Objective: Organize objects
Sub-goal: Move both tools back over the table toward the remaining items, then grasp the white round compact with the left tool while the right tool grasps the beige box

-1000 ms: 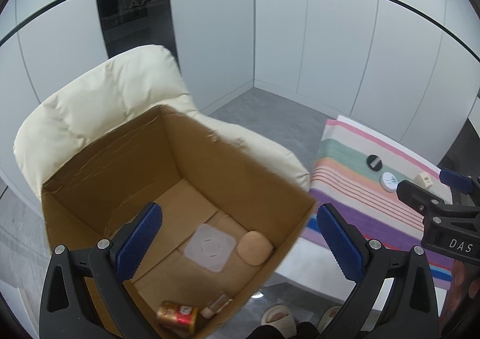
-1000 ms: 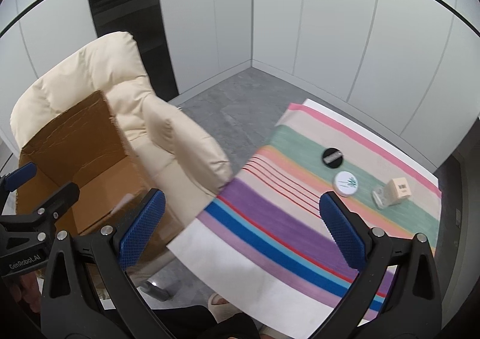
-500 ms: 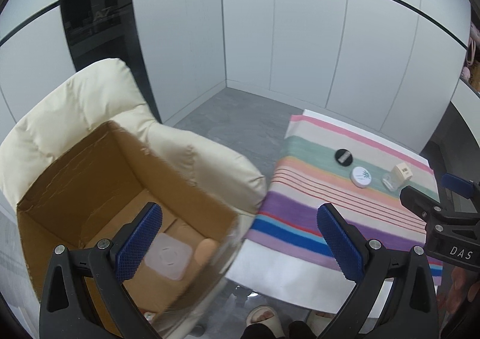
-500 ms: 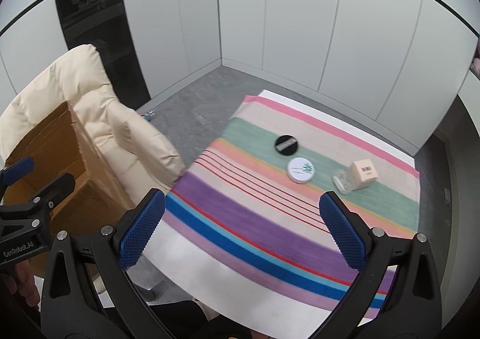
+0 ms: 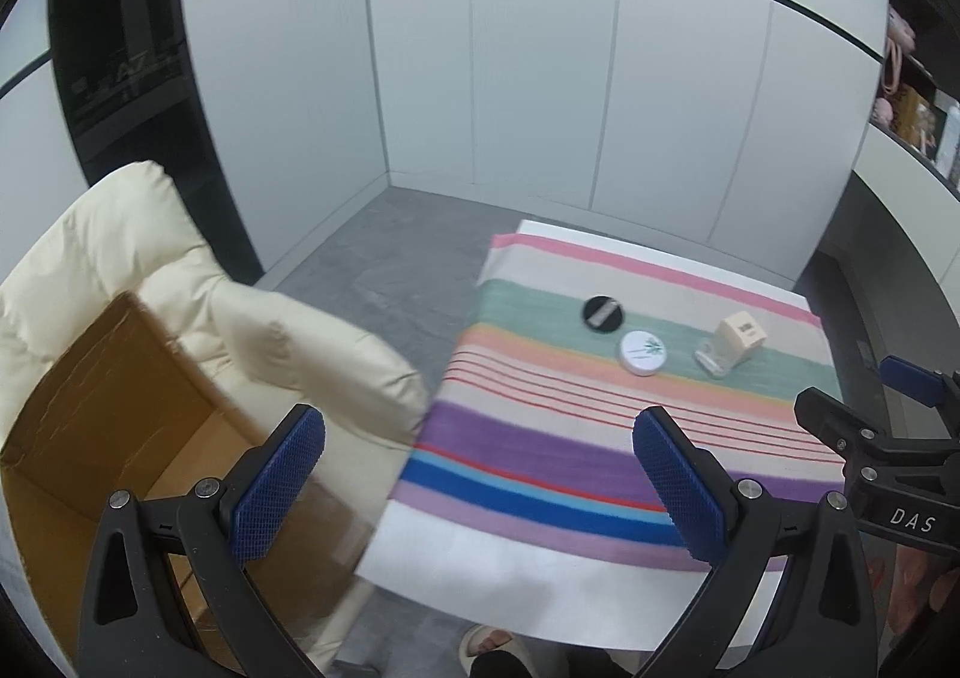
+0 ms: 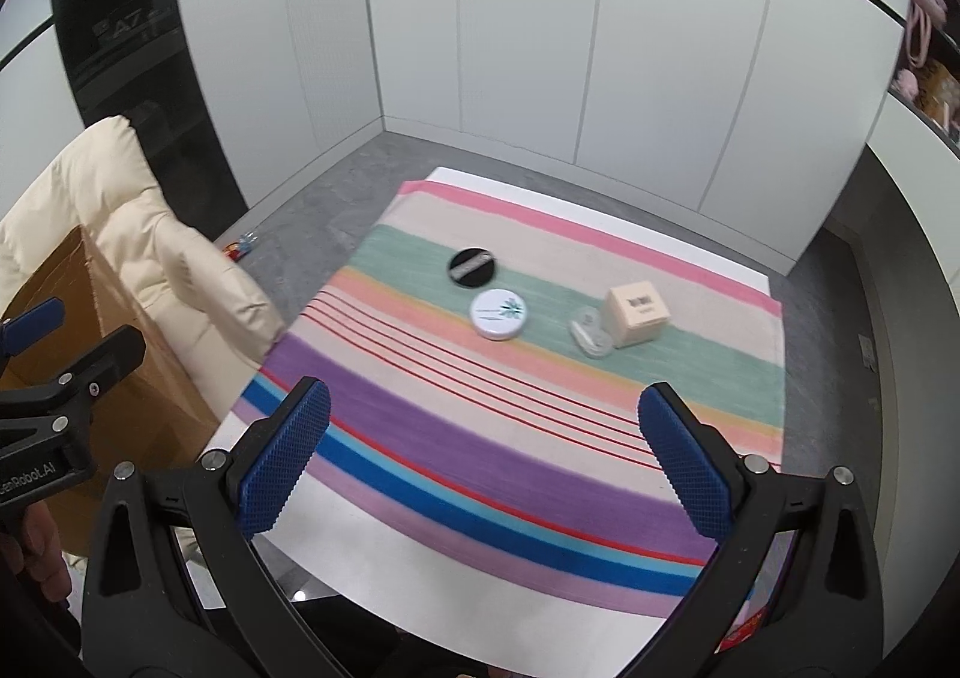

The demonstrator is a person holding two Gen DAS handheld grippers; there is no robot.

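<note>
Both your left hand-held gripper (image 5: 474, 474) and right hand-held gripper (image 6: 480, 453) are released and hold nothing above the near edge of the counter (image 6: 372, 552). The cardboard box (image 5: 102, 426) sits on the cream chair (image 5: 120, 258) off the counter's left edge. Toward the far edge lie a white tin (image 6: 498, 314), a black disc (image 6: 473, 266), a clear case (image 6: 591, 338) touching a beige box (image 6: 636, 312). Reach carelessly and you may knock the case or rumple the striped cloth (image 6: 480, 438).

Matt woven striped cloth (image 6: 480, 438), brown cardboard box (image 5: 120, 378), padded cream chair (image 5: 120, 234).
</note>
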